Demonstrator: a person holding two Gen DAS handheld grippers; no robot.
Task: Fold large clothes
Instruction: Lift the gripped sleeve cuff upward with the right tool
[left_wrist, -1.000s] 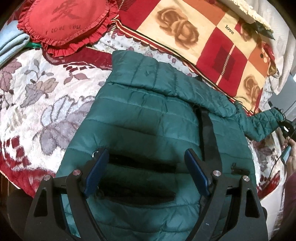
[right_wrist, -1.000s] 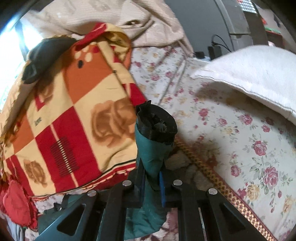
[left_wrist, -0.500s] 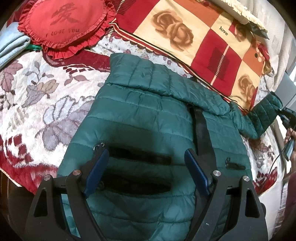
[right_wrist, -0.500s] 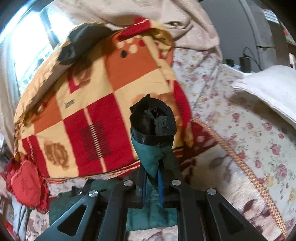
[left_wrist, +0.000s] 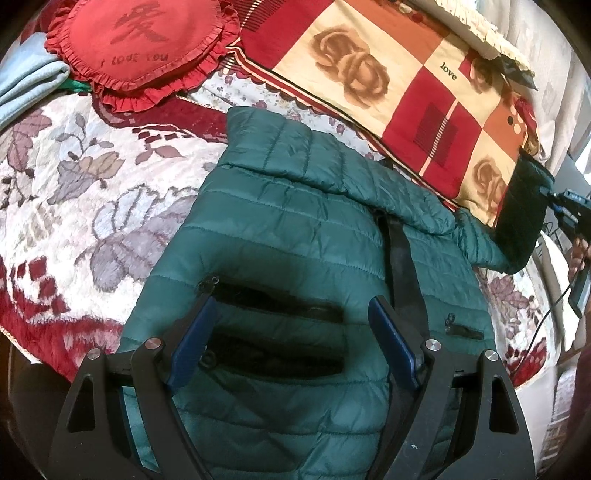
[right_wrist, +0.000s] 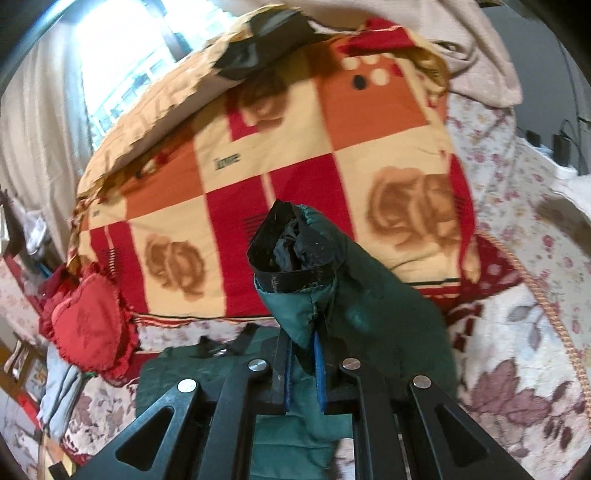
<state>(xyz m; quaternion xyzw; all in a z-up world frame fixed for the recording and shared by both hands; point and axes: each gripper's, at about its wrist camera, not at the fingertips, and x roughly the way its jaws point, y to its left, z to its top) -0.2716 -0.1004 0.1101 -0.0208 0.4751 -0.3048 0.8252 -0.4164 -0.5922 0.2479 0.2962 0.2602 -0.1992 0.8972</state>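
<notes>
While the green puffer jacket lies spread on the bed's floral blanket, the right gripper pinches its sleeve cuff aloft, likely to fold it inward; the left gripper hovers spread wide above the pockets.

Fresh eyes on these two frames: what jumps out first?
The green puffer jacket spread flat on the floral bedspread, under the open left gripper. Next, its sleeve cuff pinched upright in the shut right gripper, against the loud red-and-orange rose quilt behind.
</notes>
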